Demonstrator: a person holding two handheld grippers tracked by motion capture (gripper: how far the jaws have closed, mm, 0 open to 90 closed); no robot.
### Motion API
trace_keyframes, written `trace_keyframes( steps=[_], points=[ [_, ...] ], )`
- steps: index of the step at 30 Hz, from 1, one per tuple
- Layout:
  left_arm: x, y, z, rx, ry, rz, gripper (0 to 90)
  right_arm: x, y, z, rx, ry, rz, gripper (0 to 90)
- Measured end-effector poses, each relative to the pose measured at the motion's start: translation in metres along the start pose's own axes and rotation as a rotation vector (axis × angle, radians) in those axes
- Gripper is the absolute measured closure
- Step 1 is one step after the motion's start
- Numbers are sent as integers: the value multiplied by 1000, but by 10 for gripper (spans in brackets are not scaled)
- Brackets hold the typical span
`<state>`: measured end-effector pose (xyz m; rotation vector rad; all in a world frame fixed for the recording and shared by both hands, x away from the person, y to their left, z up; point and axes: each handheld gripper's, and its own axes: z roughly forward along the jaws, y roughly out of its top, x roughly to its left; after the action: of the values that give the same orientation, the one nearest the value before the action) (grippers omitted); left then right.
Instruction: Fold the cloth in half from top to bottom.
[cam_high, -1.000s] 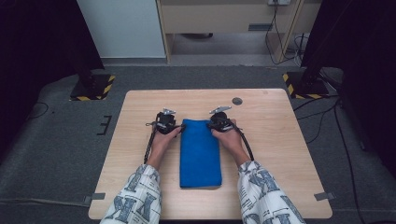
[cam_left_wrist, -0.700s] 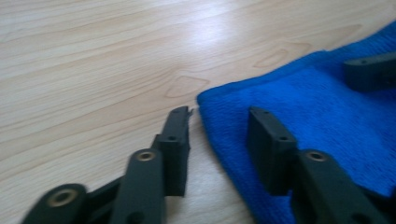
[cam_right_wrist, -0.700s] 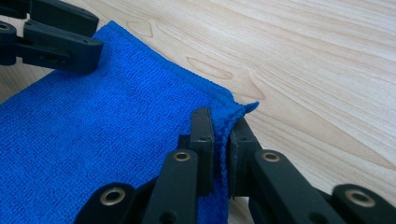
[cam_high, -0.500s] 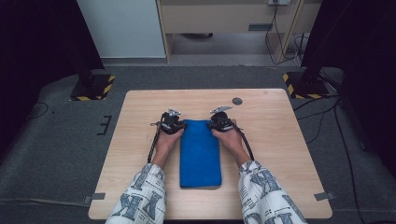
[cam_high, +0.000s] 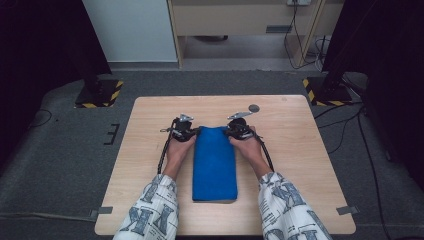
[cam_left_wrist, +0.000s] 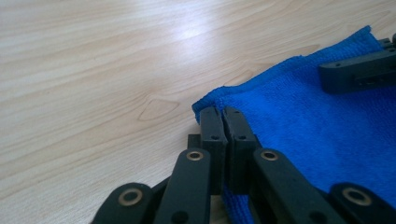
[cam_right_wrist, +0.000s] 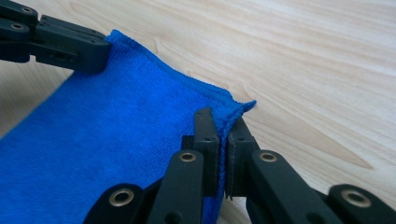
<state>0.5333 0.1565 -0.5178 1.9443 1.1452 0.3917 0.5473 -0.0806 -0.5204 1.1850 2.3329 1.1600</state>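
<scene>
A blue towel, folded into a long strip, lies on the wooden table and runs away from me. My left gripper holds its far left corner. In the left gripper view the gripper has just closed, and its jaws pinch the towel at that corner. My right gripper is shut on the far right corner. In the right gripper view the towel's edge is clamped in the gripper.
A small dark round disc lies on the table beyond the right gripper. Black stands with yellow-striped bases sit on the floor at both far corners. Cables trail on the floor at the right.
The left gripper has moved right, in to the towel's far left corner. The right gripper and the towel have stayed where they were.
</scene>
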Motion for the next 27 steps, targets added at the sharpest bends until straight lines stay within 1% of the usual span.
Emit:
trace_keyframes(
  steps=[5, 9, 11, 14, 17, 20, 23, 27],
  points=[
    [-8, 8, -10, -16, 4, 16, 877, 0, 2, -13, -34, 6, 11, 864],
    [-15, 16, -23, -36, 12, 30, 876, 3, 4, -24, -58, 5, 20, 864],
    [-18, 19, -29, -47, 18, 34, 877, 5, 6, -30, -67, 4, 15, 864],
    [-21, 21, -37, -56, 20, 39, 876, 7, 6, -37, -88, 11, 22, 864],
    [-25, 20, -43, -66, 22, 42, 877, 10, 7, -41, -97, 8, 12, 864],
    [-26, 21, -49, -68, 31, 51, 877, 15, 8, -44, -110, 12, 9, 864],
    [-24, 23, -57, -82, 31, 50, 877, 20, 10, -49, -123, 20, -1, 864],
    [-24, 26, -63, -98, 22, 31, 877, 20, 14, -56, -144, 28, 6, 864]
  ],
)
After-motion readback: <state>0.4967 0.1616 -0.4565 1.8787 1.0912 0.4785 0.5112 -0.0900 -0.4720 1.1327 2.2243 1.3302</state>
